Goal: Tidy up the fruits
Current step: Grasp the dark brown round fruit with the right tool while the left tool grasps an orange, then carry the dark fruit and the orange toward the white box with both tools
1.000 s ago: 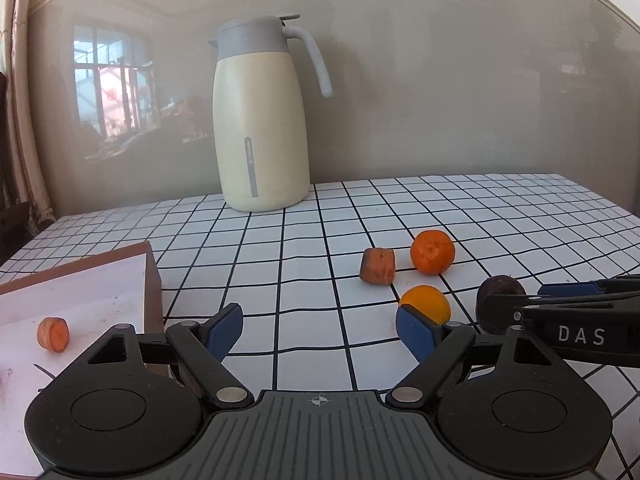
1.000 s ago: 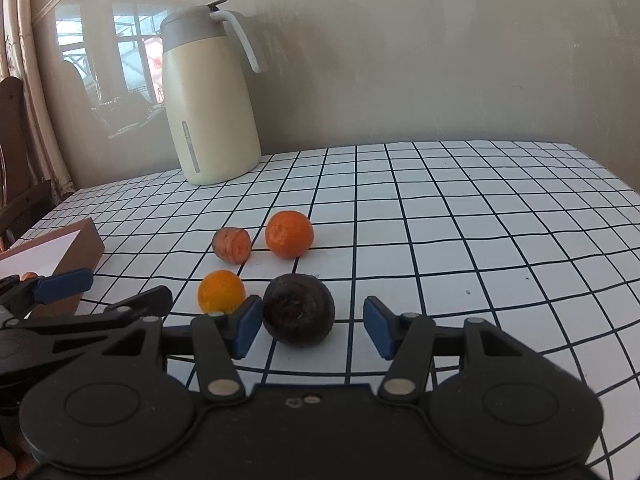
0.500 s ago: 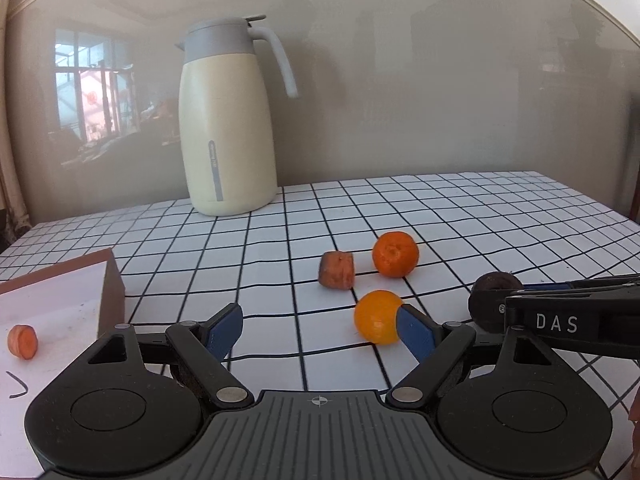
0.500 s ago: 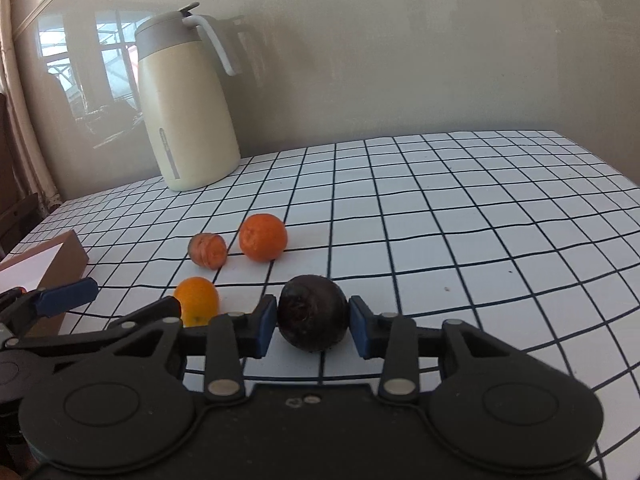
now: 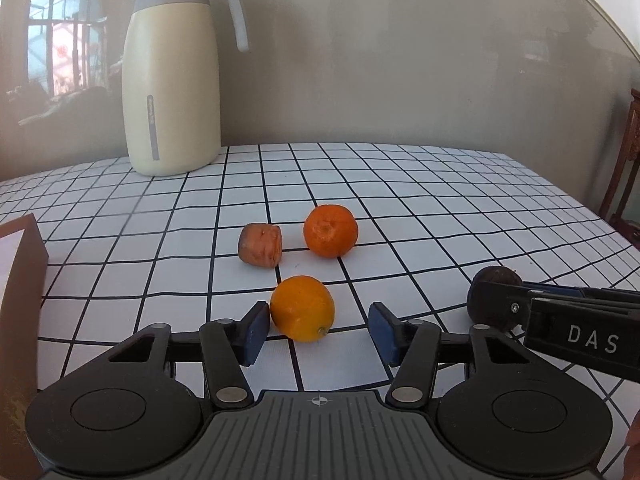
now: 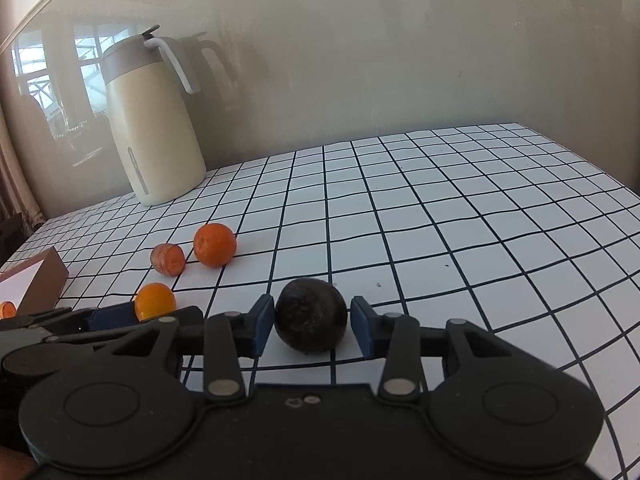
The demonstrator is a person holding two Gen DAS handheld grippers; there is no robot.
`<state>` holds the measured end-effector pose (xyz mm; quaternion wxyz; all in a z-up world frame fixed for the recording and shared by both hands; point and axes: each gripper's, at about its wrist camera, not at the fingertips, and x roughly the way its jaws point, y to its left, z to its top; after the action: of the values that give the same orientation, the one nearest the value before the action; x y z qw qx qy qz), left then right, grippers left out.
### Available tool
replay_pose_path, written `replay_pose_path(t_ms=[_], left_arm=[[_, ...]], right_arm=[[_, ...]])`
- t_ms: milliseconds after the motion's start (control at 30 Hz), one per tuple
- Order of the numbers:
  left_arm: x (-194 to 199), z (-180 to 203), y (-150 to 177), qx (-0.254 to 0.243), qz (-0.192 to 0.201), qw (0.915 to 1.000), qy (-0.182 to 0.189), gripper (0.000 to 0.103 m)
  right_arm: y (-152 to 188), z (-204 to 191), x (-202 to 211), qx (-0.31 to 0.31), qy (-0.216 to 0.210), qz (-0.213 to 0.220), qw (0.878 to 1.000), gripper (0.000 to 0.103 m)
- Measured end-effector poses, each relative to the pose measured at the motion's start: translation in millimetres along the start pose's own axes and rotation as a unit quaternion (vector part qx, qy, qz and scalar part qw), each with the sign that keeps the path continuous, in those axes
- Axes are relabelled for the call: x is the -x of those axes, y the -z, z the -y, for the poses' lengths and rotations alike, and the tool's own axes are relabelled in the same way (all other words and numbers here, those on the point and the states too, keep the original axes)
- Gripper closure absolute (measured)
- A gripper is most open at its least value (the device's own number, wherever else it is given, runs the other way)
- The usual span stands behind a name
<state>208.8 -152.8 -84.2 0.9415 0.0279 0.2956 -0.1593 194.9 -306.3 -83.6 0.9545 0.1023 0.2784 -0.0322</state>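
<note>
My right gripper (image 6: 311, 325) is shut on a dark round fruit (image 6: 310, 320) and holds it just above the table; it also shows in the left wrist view (image 5: 494, 298). My left gripper (image 5: 318, 330) is open around a small yellow-orange fruit (image 5: 302, 307) that rests on the checked cloth, its left pad close to the fruit. Beyond lie a carrot chunk (image 5: 261, 245) and an orange mandarin (image 5: 330, 230). In the right wrist view the yellow-orange fruit (image 6: 155, 300), carrot chunk (image 6: 168, 259) and mandarin (image 6: 215, 244) sit to the left.
A cream thermos jug (image 5: 174, 80) stands at the back left by the wall. A brown box with a white inside (image 5: 18, 264) is at the left edge; a carrot slice (image 6: 7, 309) lies in it. A wooden chair (image 5: 624, 176) is off the table's right side.
My right gripper closed on the dark fruit and has lifted and tilted with it. My left gripper moved right and forward until the yellow-orange fruit sits between its open fingers.
</note>
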Motion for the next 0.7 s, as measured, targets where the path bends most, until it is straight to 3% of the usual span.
replay_pose_path(t_ms=[200, 300, 367, 700], left_arm=[[-2.9, -1.9, -3.4, 0.016, -0.004, 0.9999, 0.004, 0.048], [-5.1, -5.5, -5.2, 0.03, -0.005, 0.9995, 0.006, 0.057], [-5.8, -7.1, -6.0, 0.033, -0.005, 0.9994, 0.007, 0.069], [2.1, -1.0, 1.0, -0.001, 0.007, 0.9999, -0.008, 0.069]], right_arm=[[1.2, -5.6, -4.3, 0.003, -0.001, -0.004, 1.0, 0.069], [1.3, -4.5, -6.6, -0.001, 0.001, -0.008, 1.0, 0.069], [1.4, -3.7, -7.6, -0.005, -0.001, -0.009, 1.0, 0.069], [0.8, -4.4, -7.1, -0.005, 0.001, -0.009, 1.0, 0.071]])
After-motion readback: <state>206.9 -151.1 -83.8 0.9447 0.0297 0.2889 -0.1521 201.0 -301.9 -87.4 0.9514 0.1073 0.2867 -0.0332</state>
